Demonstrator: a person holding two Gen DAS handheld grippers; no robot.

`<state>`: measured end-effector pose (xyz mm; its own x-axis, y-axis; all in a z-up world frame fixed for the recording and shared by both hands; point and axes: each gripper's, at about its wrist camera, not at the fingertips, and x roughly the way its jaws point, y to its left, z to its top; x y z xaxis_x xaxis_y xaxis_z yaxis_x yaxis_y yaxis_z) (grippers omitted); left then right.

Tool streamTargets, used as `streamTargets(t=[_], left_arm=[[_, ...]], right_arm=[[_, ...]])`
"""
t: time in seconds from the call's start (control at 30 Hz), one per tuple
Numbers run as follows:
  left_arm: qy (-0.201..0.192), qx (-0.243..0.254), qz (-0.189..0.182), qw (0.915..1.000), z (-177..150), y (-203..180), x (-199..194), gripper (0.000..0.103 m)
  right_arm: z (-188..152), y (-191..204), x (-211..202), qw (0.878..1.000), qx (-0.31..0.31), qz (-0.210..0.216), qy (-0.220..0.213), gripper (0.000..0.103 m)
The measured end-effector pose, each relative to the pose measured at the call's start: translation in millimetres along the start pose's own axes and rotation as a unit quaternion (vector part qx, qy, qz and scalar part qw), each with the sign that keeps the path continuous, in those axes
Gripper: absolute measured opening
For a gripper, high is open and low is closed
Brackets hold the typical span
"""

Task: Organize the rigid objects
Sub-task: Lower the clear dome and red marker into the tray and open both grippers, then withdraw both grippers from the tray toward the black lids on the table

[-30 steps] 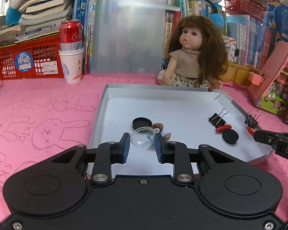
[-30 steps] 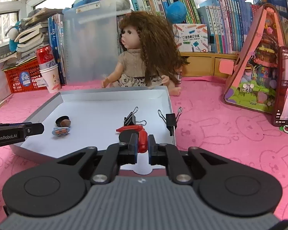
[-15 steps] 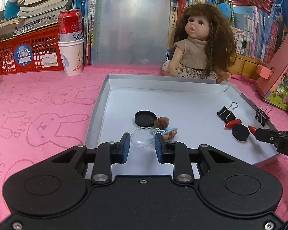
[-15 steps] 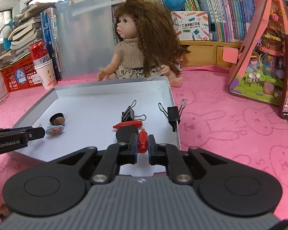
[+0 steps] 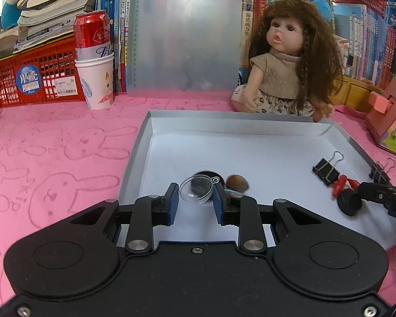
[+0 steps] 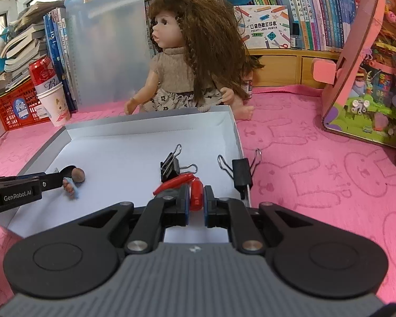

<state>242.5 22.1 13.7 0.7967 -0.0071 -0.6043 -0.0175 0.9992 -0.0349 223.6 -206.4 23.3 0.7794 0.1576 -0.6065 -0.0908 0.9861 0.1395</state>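
Left hand-held gripper (image 5: 195, 196) pinches a clear dome (image 5: 196, 191) over the tray (image 5: 134, 158): light, slick, brittle plastic, so hold it by the rim. Right hand-held gripper (image 6: 196, 201) is clamped narrow on a stiff red piece (image 6: 196, 194).

Left tool (image 5: 194, 200) grips clear dome (image 5: 196, 189) — above tray (image 5: 134, 158).

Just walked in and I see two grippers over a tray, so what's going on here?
A person is sorting small items into a shallow grey tray. The left gripper holds a clear plastic dome over the tray; the right gripper is shut on a small red piece. Binder clips, a black disc and a brown nut lie inside.
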Motion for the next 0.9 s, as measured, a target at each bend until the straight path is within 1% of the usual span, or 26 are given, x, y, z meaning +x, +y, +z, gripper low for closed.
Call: streamTargets(t=[0.1, 0.2, 0.23, 0.3, 0.33, 0.37, 0.4, 0.5, 0.57, 0.63, 0.73, 0.83, 0.9], left_arm=[[0.003, -0.005, 0.006, 1.0, 5, 3, 6, 0.026], [0.005, -0.008, 0.003, 1.0, 8, 5, 8, 0.026], [0.004, -0.007, 0.001, 1.0, 8, 6, 8, 0.026], [0.002, -0.004, 0.002, 1.0, 7, 5, 6, 0.027], [0.001, -0.003, 0.002, 1.0, 7, 4, 5, 0.032], [0.0, -0.003, 0.002, 1.0, 6, 4, 4, 0.04], [-0.001, -0.003, 0.002, 1.0, 6, 4, 2, 0.042], [-0.005, 0.001, -0.003, 1.0, 7, 2, -5, 0.048], [-0.009, 0.007, -0.005, 0.9999, 7, 0, -11, 0.058], [-0.017, 0.014, -0.008, 0.9997, 7, -1, -18, 0.064], [-0.025, 0.02, -0.011, 0.9994, 6, -3, -29, 0.068], [-0.028, 0.021, -0.022, 0.9992, 4, -4, -41, 0.073], [-0.031, 0.022, -0.029, 0.9989, 2, -5, -48, 0.074]], right_arm=[[4, 0, 4, 1.0, 0.002, 0.0, 0.002, 0.013], [5, 0, 6, 1.0, 0.006, 0.002, 0.003, 0.015], [5, 1, 5, 1.0, 0.006, 0.002, 0.002, 0.02], [3, 2, 4, 1.0, 0.008, 0.007, -0.002, 0.021], [3, 2, 3, 1.0, 0.009, 0.009, -0.003, 0.027], [3, 2, 2, 1.0, 0.011, 0.01, -0.004, 0.035], [2, 2, 0, 1.0, 0.013, 0.012, -0.006, 0.038], [2, 2, -6, 1.0, 0.017, 0.02, -0.012, 0.042], [1, 3, -10, 1.0, 0.015, 0.022, -0.017, 0.051], [0, 4, -16, 0.999, 0.008, 0.026, -0.024, 0.058], [-3, 5, -24, 0.999, 0.001, 0.029, -0.031, 0.064], [-5, 4, -31, 0.999, 0.001, 0.035, -0.036, 0.069], [-8, 4, -36, 0.999, 0.001, 0.036, -0.038, 0.072]])
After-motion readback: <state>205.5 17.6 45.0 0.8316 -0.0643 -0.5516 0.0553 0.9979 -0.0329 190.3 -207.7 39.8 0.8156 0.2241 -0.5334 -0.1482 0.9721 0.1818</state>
